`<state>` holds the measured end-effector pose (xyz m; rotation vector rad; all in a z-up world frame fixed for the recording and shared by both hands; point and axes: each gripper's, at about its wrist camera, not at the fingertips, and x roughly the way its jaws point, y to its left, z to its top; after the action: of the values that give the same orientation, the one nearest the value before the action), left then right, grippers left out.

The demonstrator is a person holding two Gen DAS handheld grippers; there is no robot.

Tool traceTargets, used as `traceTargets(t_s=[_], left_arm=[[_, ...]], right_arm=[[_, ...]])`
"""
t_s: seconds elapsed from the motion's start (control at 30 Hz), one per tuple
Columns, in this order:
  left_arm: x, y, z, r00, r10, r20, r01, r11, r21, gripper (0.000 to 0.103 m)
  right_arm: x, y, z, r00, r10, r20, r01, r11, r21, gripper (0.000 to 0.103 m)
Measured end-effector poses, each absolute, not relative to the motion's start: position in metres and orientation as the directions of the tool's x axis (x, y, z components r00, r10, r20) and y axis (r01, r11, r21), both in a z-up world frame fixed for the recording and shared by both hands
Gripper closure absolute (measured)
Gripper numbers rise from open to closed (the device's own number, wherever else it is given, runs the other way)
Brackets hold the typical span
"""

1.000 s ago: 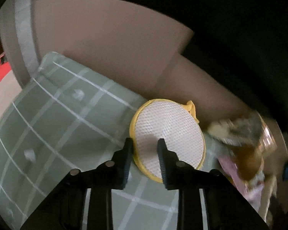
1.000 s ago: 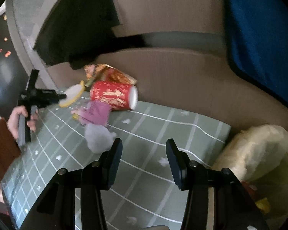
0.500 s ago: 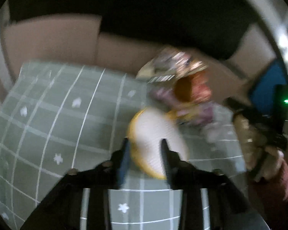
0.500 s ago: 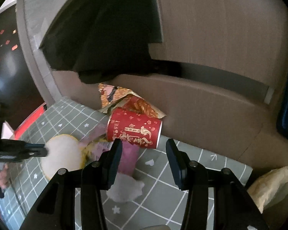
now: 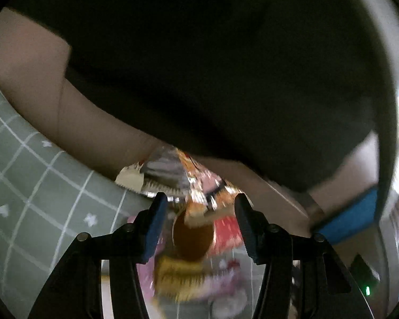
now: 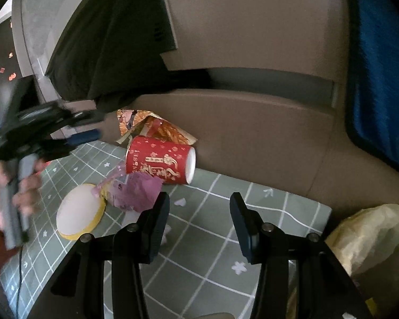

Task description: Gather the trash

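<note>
Since a moment ago the yellow-rimmed mesh disc (image 6: 78, 212) has left the left claw (image 5: 196, 224); it now lies flat on the checked mat (image 6: 204, 252), below and to the near side of that claw, touching the purple wrapper (image 6: 139, 192). The left claw hangs released, jaws wide, straight in front of the red paper cup's (image 6: 159, 163) dark mouth. The right claw (image 6: 198, 219) is also released and grasps nothing; the cup lies on its side just beyond it, with the foil snack packet (image 6: 157, 127) behind. The yellowish bag (image 6: 372, 242) sits off its right finger. Judged from this, both claws aiming at one cluster risk colliding, and a nudge could roll the cup away or crush it.
</note>
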<state>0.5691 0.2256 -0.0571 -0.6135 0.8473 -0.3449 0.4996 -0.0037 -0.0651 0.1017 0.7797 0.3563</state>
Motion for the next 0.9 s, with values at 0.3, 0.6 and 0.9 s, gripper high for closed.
traceTargets(t_s=[0.3, 0.6, 0.9], left_arm=[[0.538, 0.215, -0.05, 0.541, -0.525, -0.657, 0.106, 0.817, -0.566, 0.099], [0.421, 0.27, -0.056, 0.46, -0.446, -0.768, 0.072, 0.881, -0.468, 0.1], [0.38, 0.271, -0.069, 0.359, -0.435, -0.826, 0.155, 0.9, -0.407, 0.1]], right_arm=[[0.496, -0.018, -0.066, 0.657, 0.327, -0.68, -0.269, 0.943, 0.193, 0.057], [0.517, 0.017, -0.055, 0.639, 0.4, -0.658, -0.304, 0.916, 0.262, 0.057], [0.57, 0.082, -0.06, 0.573, 0.425, -0.7, -0.397, 0.892, 0.216, 0.058]])
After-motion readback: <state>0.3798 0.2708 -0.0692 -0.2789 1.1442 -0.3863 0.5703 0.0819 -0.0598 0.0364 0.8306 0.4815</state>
